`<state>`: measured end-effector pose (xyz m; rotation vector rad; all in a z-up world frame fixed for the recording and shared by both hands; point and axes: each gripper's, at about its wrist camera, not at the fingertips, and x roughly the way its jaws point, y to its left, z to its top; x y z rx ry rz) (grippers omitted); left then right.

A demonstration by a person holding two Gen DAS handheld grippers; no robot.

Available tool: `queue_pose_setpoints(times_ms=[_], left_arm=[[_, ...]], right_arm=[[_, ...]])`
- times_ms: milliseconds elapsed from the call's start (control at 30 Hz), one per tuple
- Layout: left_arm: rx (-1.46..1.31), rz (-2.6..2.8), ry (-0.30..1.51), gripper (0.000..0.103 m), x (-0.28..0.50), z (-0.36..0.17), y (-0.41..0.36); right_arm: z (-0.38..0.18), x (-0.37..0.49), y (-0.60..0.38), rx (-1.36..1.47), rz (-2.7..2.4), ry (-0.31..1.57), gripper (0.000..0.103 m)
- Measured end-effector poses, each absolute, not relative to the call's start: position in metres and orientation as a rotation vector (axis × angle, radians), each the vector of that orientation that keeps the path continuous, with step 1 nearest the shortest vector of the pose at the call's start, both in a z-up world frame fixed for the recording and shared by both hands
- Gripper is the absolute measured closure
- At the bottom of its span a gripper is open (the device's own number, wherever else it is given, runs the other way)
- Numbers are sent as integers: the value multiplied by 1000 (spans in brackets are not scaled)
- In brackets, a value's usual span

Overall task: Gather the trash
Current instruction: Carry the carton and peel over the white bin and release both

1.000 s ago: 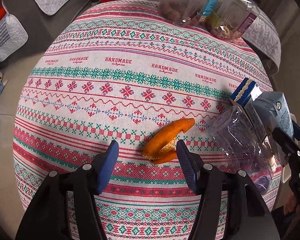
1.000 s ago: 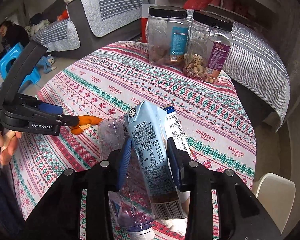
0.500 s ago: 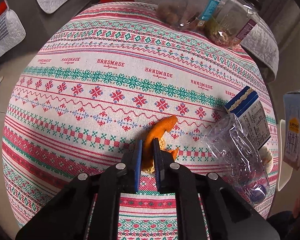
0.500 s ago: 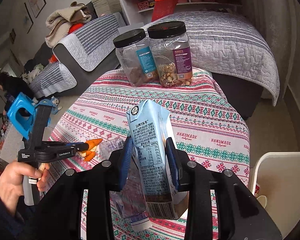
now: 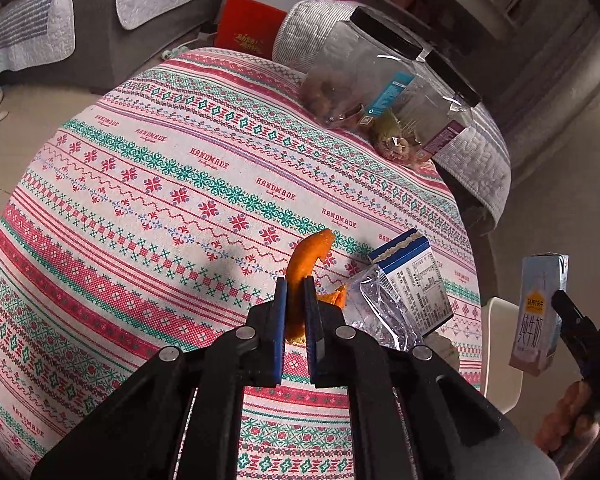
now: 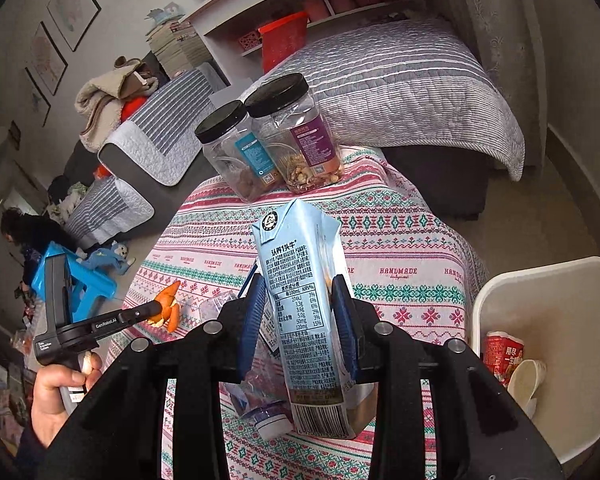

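Pinching an orange peel (image 5: 305, 264) between blue pads (image 5: 281, 320), the left gripper (image 5: 296, 292): jaws all but together, peel lifted clear of the patterned tablecloth (image 5: 148, 208), one curled tip standing up above the pads. Seen from the right wrist too, same peel (image 6: 167, 306) at the tip of the left gripper (image 6: 156, 309), a hand (image 6: 56, 390) round its handle, out over the table's left side.

Clamped on a pale blue milk carton (image 6: 300, 300), the right gripper (image 6: 300, 312): pads (image 6: 342, 320) pressed flat on both side faces, carton upright and off the table, printed panel facing the camera. From the left wrist, that carton (image 5: 540, 312) off past the table's right edge.

Left lying at the near right edge of the table: a crushed clear plastic bottle (image 5: 380, 312), cap (image 6: 274, 424) toward the near edge, and a blue-and-white box (image 5: 414, 284) touching it on the far side.

At the far edge, two black-lidded clear jars (image 6: 268, 140) side by side, upright.

Just beside the right edge, lower, a white bin (image 6: 572, 320) holding a red cup (image 6: 502, 350) and a white cup (image 6: 526, 376).
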<state>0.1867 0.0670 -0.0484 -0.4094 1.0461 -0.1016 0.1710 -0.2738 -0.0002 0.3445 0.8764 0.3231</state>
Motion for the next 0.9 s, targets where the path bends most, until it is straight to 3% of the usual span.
queue_pose_setpoints(times_ms=[367, 567, 900], left_arm=[[-382, -251, 974, 95, 159, -15, -10], [-355, -412, 991, 95, 146, -9, -94], [-285, -581, 1068, 95, 131, -44, -246]], right_arm=[[9, 138, -354, 520, 240, 834, 70], [2, 117, -418, 633, 114, 810, 70], [-22, 104, -463, 697, -1, 866, 70]])
